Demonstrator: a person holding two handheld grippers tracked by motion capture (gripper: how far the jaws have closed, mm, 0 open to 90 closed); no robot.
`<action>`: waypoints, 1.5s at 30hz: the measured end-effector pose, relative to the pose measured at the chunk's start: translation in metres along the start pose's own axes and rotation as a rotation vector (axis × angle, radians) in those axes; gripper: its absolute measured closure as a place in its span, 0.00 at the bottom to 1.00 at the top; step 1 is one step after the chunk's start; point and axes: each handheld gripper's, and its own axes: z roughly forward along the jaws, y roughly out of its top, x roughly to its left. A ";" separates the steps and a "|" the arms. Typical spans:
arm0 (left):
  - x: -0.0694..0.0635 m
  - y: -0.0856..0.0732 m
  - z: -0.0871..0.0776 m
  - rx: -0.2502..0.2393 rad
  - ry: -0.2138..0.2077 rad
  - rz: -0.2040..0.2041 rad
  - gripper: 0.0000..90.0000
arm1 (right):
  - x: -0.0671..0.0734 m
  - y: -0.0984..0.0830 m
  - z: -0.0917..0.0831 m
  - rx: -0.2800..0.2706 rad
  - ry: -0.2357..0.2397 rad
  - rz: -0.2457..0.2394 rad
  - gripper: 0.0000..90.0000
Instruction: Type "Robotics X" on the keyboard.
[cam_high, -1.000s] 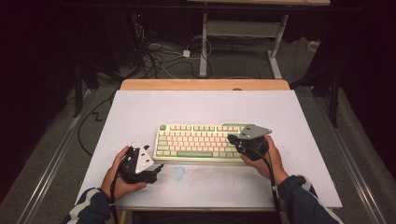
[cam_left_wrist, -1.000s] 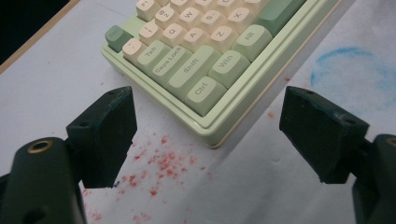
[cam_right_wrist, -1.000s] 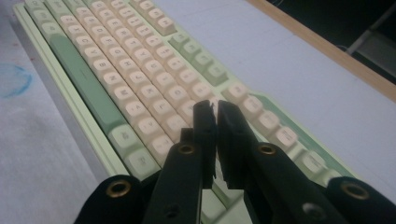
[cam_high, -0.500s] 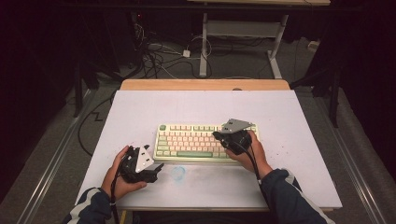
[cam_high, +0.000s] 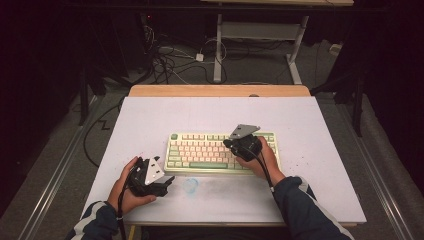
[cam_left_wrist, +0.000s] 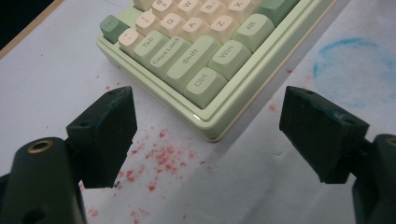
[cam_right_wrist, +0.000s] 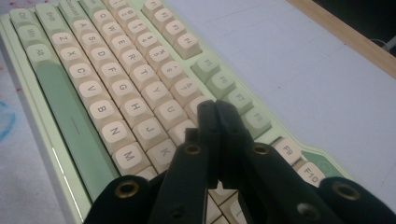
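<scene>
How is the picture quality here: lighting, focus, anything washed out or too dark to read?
High view: the white table is evenly lit, the floor around it nearly black, the keyboard legends too small to read. Left gripper view: keycaps sharp, the left gripper pads dark and slightly soft. Right gripper view: near keys legible, the far rows soften, and the right gripper is a dark mass with little detail.

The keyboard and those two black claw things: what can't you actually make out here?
- Right gripper, right gripper view: the shut jaws cover the keys beneath; whether the tips touch a key cannot be told.
- Keyboard, high view: legends too small; the right hand hides its right end.
- Left gripper, left gripper view: the top edge cuts off the keyboard's far rows.
</scene>
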 end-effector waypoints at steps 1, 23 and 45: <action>0.000 0.000 0.000 0.003 -0.002 0.002 0.20 | 0.001 0.001 0.002 0.004 0.004 -0.001 1.00; -0.002 -0.003 0.002 0.026 -0.017 0.006 0.20 | 0.012 0.004 0.023 0.091 0.011 -0.043 1.00; 0.000 -0.003 0.001 0.030 -0.011 0.006 0.20 | 0.001 0.005 -0.007 -0.055 -0.003 0.023 0.79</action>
